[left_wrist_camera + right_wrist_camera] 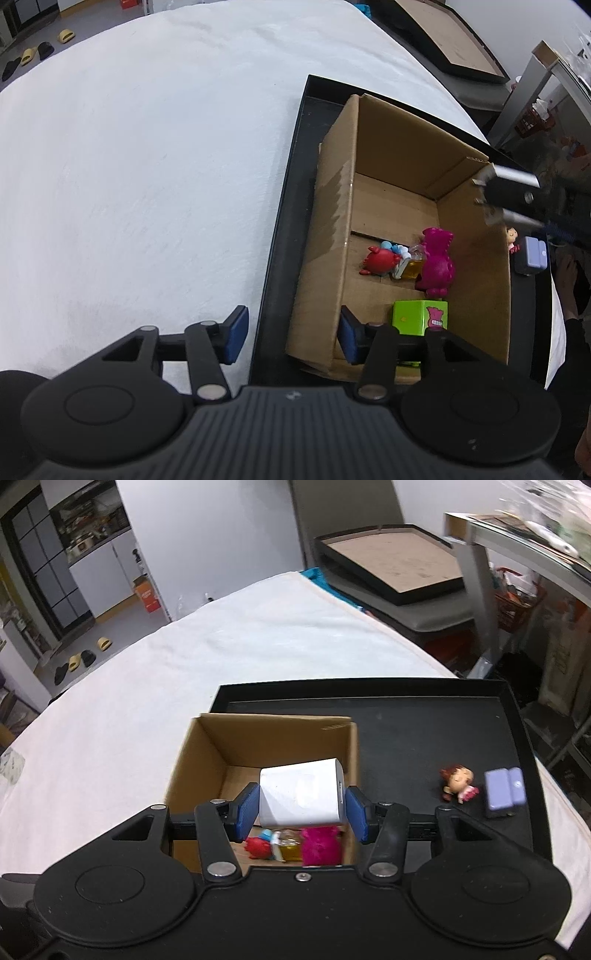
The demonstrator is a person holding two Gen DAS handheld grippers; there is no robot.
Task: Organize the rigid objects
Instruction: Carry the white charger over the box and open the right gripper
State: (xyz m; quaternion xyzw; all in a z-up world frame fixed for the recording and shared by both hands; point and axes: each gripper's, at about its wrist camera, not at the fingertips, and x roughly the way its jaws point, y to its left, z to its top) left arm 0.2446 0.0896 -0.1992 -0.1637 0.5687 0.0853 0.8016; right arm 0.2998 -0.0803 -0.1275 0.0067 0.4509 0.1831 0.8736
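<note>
Cardboard box [207, 753], brown and open-topped, sits at the left end of a shallow black rectangular tray [424, 716], and the tray rests on a surface draped in white cloth [129, 166]. Inside the box, near its front wall, lie a red crab-like toy [378, 261], a small blue-and-white figure [397, 249] just behind it, a clear yellow block [412, 267] touching a magenta dinosaur-shaped toy [437, 264], and a lime-green cube with a pink sticker [421, 317] closest to the front.

The right gripper [301, 810] hangs over the box's open top with its blue pads [248, 811] pressed against both sides of a white rounded rectangular block [301, 794] — the block is clamped between them, above the toys. From the left wrist view the same block appears blurred at the box's right rim.

The left gripper [291, 334] is spread wide and holds nothing; its pads straddle the box's left front corner, one over the white cloth, the other over the box interior beside the green cube.

Right of the box, on the bare tray floor, a small doll figure with brown hair and a pink dress [458, 781] lies on its side, and just beyond it sits a lavender rectangular case on a dark base [502, 790] — both well apart from the box.
</note>
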